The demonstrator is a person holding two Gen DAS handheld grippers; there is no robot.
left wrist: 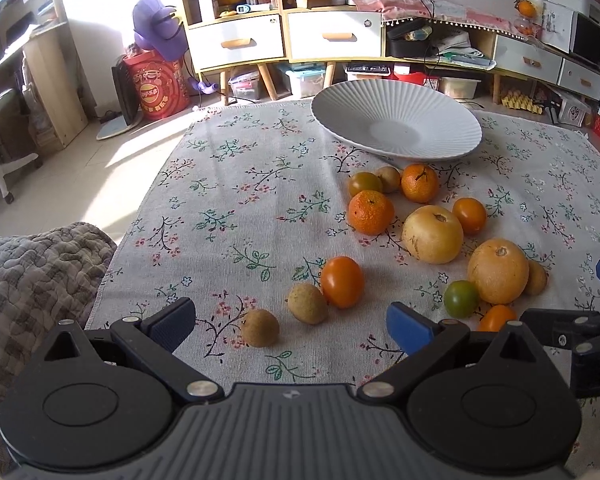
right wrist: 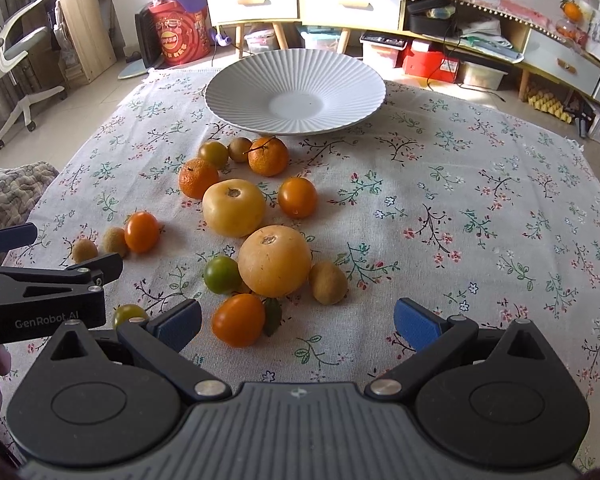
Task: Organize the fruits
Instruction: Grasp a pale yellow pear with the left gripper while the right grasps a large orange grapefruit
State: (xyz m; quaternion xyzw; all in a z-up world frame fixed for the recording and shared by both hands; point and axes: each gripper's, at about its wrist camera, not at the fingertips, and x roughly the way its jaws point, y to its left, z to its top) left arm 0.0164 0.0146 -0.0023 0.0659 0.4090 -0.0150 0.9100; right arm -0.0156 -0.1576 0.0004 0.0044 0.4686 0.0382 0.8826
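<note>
Your left gripper (left wrist: 290,324) hangs low over the near edge of the floral tablecloth (left wrist: 228,184), its blue pads spread wide with nothing between them. Just beyond it lie two small, rough, tan-brown fruits: one brown fruit (left wrist: 260,328) nearest you, a second brown fruit (left wrist: 307,304) slightly farther and to the right, touching a glossy oval orange tomato (left wrist: 342,282).

Your right gripper (right wrist: 298,320) is likewise wide and empty. Between its pads and a little beyond sits a near orange tomato (right wrist: 238,325) with a dark green leaf (right wrist: 272,317) against its right side. Just past that, a small green tomato (right wrist: 221,275) rests against a large pale orange-yellow fruit (right wrist: 275,261) with a dry stem scar on top, and a brown oval fruit (right wrist: 328,282) touches the large one's right flank. A second large yellow fruit (right wrist: 233,208) lies farther off, with a round orange tomato (right wrist: 297,197) to its right. Two dimpled mandarins (right wrist: 198,178) (right wrist: 268,156), one with a twig, sit farther still beside a greenish tomato (right wrist: 213,154).

The white ribbed plate (right wrist: 236,92) stands at the far side of the cloth, with no fruit in it; all the fruit lies on the cloth between it and you.
</note>
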